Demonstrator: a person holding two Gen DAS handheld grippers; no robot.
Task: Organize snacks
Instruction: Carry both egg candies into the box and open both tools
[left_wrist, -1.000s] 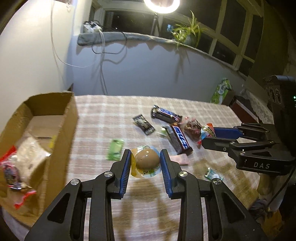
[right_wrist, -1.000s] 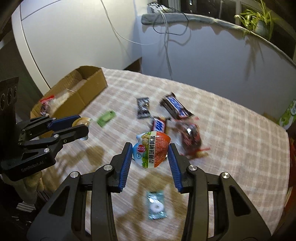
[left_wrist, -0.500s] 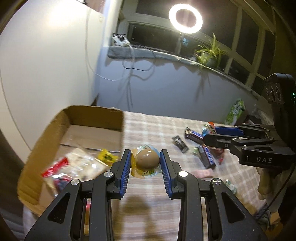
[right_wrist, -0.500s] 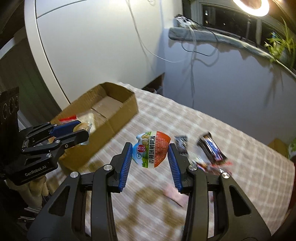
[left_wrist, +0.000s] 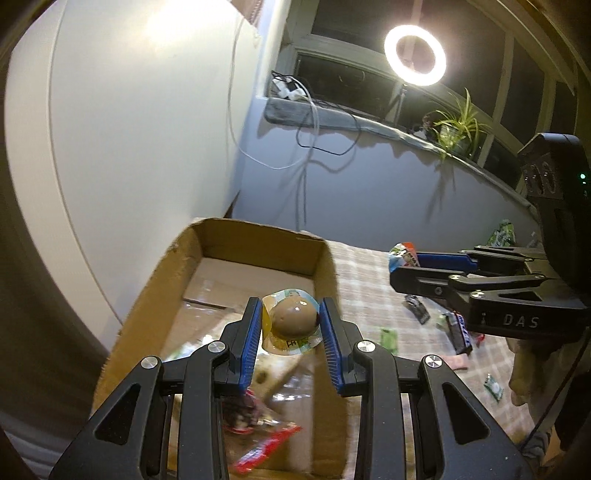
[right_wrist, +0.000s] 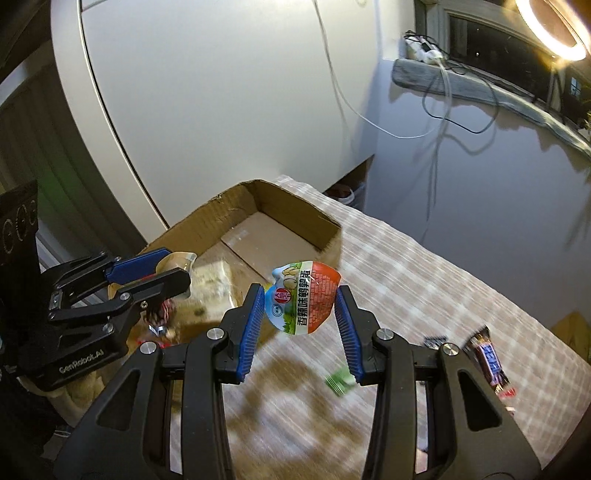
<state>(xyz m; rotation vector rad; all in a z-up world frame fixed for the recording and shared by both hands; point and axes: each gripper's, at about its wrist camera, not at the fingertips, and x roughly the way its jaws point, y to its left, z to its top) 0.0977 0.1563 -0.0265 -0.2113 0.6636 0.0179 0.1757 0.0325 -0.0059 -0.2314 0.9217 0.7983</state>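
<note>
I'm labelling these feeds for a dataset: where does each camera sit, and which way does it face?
Left wrist: on the left gripper, looking along its fingers down into the cardboard box; it holds an egg pack; the right gripper shows alongside.
Right wrist: on the right gripper, facing the checked tablecloth; it holds a printed egg pouch.
Shared: box, tablecloth, both grippers.

Ring light (left_wrist: 414, 55): lit, on a stand before the dark windows.
Potted plant (left_wrist: 458, 125): long green leaves, on the window ledge (left_wrist: 332, 116).
Cables (left_wrist: 325, 129): black and white, hanging from the ledge down the wall.
Checked cloth (right_wrist: 424, 284): covers the table.
White panel (right_wrist: 221, 92): at left.
</note>
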